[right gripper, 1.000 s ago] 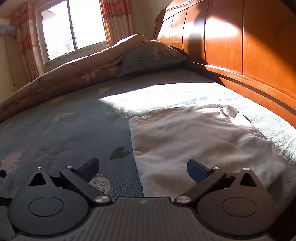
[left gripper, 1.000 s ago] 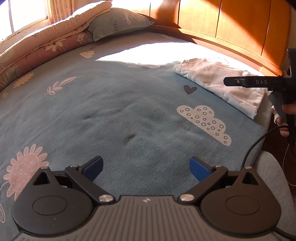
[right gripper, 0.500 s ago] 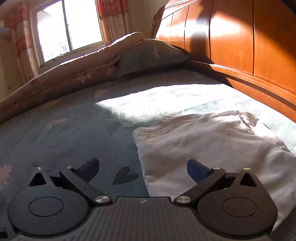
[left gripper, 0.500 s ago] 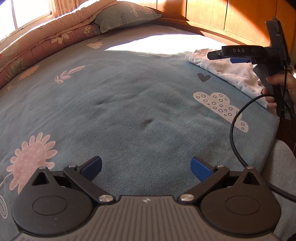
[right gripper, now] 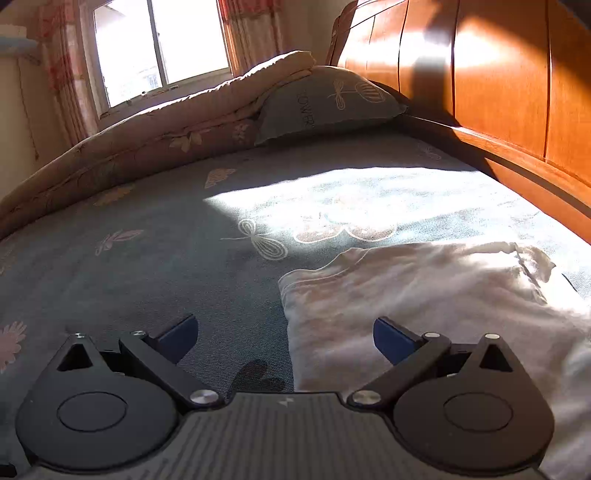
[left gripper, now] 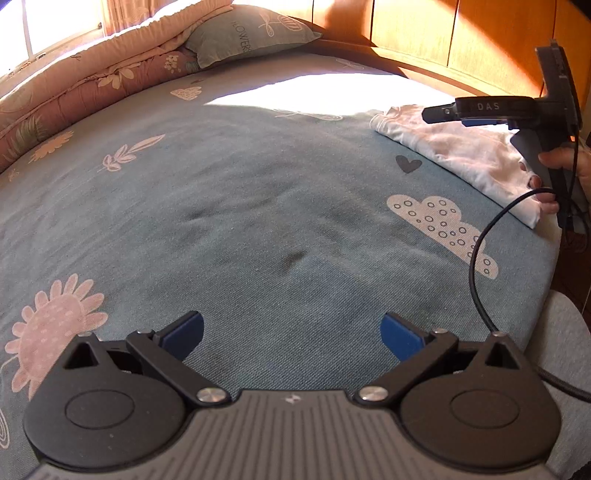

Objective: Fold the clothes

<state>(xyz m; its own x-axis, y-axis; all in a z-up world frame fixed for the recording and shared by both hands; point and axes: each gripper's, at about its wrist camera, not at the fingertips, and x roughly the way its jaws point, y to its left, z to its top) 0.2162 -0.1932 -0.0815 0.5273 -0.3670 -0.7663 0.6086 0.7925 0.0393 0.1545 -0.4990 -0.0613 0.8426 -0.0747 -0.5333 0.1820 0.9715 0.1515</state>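
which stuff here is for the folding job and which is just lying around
For the job:
- white garment, already folded, by the headboard
- left tool, open, empty
- right tool, open, empty, over the garment's edge

Just lying about:
- pillow
- quilt
- bed sheet

Home bedroom. Bed w/ blue sheet printed w/ flowers, clouds, hearts; wooden headboard along one side. Pillow and rolled quilt at the far edge, under a window w/ patterned curtains. Sunlight falls across the sheet and headboard. White garment lies on the bed.
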